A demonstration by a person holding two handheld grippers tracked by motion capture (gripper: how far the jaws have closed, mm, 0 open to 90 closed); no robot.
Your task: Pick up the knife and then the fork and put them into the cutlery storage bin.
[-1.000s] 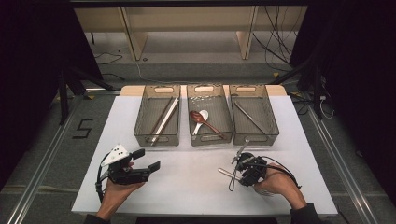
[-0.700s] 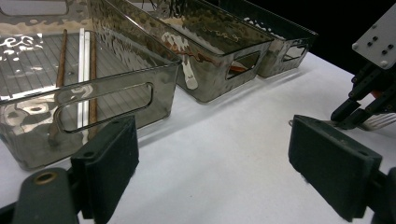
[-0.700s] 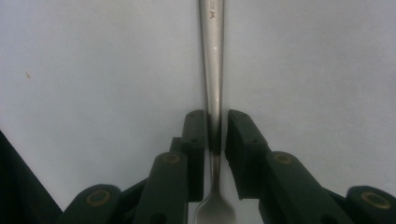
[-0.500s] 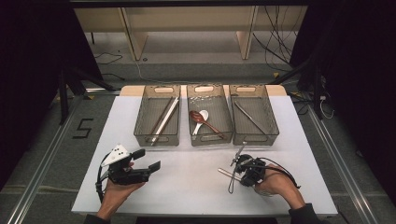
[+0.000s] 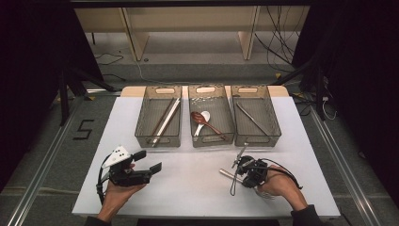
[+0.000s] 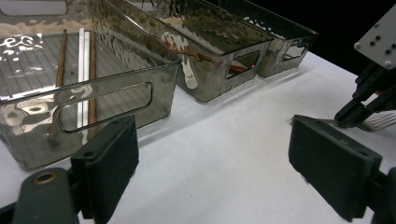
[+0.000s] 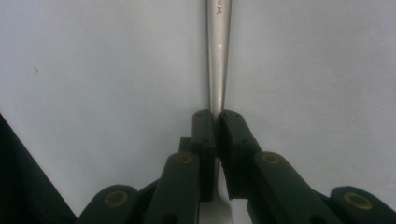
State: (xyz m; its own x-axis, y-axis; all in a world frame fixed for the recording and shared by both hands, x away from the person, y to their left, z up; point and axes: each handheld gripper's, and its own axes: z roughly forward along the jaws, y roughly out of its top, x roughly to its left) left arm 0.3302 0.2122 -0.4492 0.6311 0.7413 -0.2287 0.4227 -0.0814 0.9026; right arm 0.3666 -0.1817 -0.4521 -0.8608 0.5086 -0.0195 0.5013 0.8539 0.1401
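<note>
Where the right gripper's [image 7: 217, 122] pads meet, a slim metal utensil handle [image 7: 218, 56] is pinched between them; its jaws have just been closing and now press on the handle from both sides. In the right gripper view the handle runs straight up from the pads over the white table [image 7: 93, 70], with small lettering near its top. From the high view the same piece lies low on the table's near right part, its free end [image 5: 226, 173] poking out leftward from the gripper [image 5: 244, 170], while tines that look like a fork's [image 6: 379, 122] show by the person's right hand [image 5: 277, 184], though that end is too small to be sure of.

Well apart on the near left, the left gripper [image 6: 212, 168] rests in the left hand [image 5: 120, 193] with its pads wide apart and nothing between them.

Beyond both, three smoky clear bins stand side by side: the left bin [image 5: 141, 136] holds long chopsticks [image 5: 165, 120], the middle bin [image 5: 194, 137] a dark red spoon [image 5: 203, 120] and a white spoon [image 5: 201, 122], the right bin [image 5: 275, 129] a thin metal utensil [image 5: 251, 118].
</note>
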